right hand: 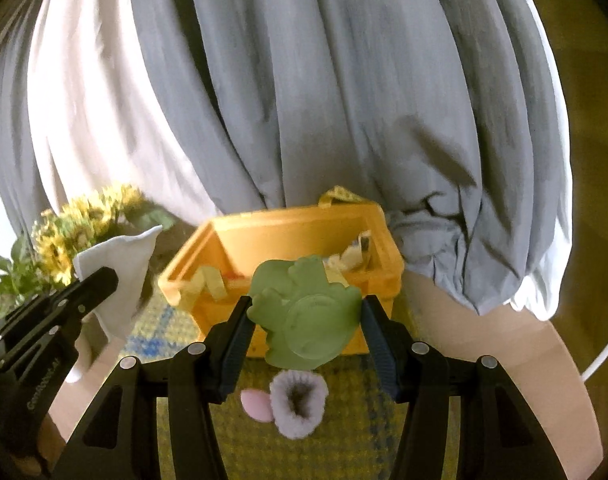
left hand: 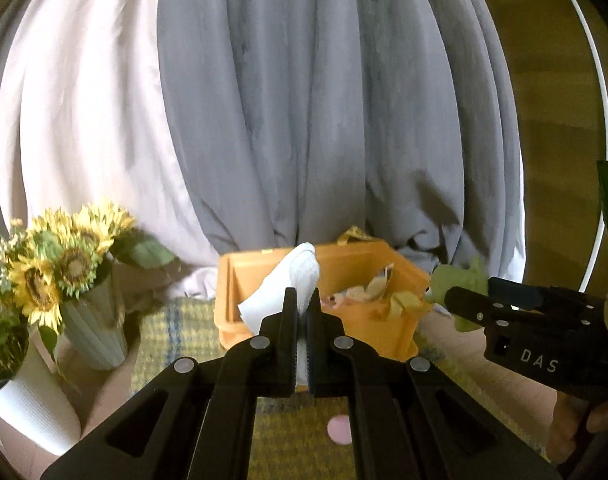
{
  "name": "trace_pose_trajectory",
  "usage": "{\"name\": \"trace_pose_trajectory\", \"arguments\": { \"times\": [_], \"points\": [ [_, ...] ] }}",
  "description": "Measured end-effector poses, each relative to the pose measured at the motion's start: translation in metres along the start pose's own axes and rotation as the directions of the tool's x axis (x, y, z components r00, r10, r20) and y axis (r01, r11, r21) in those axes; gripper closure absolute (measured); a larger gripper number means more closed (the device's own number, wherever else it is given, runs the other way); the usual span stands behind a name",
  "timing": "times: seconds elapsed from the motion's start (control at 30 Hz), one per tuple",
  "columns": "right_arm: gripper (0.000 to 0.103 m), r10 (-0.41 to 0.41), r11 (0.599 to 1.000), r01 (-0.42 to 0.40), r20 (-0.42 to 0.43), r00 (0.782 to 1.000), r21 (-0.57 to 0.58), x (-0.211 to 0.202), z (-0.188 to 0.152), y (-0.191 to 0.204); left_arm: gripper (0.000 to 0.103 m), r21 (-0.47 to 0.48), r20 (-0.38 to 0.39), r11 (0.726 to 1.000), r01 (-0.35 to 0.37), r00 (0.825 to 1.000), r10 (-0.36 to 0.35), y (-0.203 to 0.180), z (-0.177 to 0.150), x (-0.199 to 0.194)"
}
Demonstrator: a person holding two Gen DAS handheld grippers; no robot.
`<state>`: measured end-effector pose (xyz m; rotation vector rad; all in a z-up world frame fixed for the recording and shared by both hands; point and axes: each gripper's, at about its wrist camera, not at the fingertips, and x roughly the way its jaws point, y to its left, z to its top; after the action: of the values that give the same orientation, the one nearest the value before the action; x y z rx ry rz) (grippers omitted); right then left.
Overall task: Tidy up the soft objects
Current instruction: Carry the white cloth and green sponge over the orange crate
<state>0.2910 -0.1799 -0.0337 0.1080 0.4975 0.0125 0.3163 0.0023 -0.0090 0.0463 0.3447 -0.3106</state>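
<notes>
My left gripper (left hand: 301, 300) is shut on a white soft cloth (left hand: 291, 276), held up in front of the orange bin (left hand: 352, 254). My right gripper (right hand: 308, 300) is shut on a green plush toy (right hand: 308, 320), raised just before the same bin (right hand: 287, 222). The bin holds yellow and cream soft pieces (left hand: 378, 286). In the left wrist view the right gripper (left hand: 464, 300) shows at the right with the green toy (left hand: 458, 276). In the right wrist view the left gripper (right hand: 103, 280) appears at the left with the white cloth (right hand: 123, 264).
A fuzzy lilac item (right hand: 299, 404) and a pink piece (right hand: 255, 402) lie on the yellow-blue woven mat (right hand: 352, 420). Sunflowers (left hand: 63, 256) in a ribbed vase (left hand: 95, 328) stand at the left. Grey and white curtains (left hand: 304, 100) hang behind the wooden table (right hand: 504, 352).
</notes>
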Motion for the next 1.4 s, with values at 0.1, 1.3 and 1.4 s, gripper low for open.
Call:
{"name": "trace_pose_trajectory", "arguments": {
  "times": [0.1,1.3,1.4],
  "points": [
    [0.048,0.003,1.000,-0.003,0.032,0.999,-0.001,-0.002,0.008,0.001,0.098,0.006,0.023,1.000,0.001,1.000,-0.002,0.001,0.007,0.001],
    [0.048,0.014,1.000,-0.012,0.114,0.993,-0.016,0.073,0.072,-0.004,0.098,0.084,0.060,0.996,-0.027,0.998,0.022,0.008,0.047,0.092],
    [0.048,0.012,1.000,-0.010,0.096,0.995,-0.014,0.087,0.071,-0.007,0.098,0.085,0.029,0.996,-0.017,0.999,0.015,0.009,0.043,0.109]
  ]
}}
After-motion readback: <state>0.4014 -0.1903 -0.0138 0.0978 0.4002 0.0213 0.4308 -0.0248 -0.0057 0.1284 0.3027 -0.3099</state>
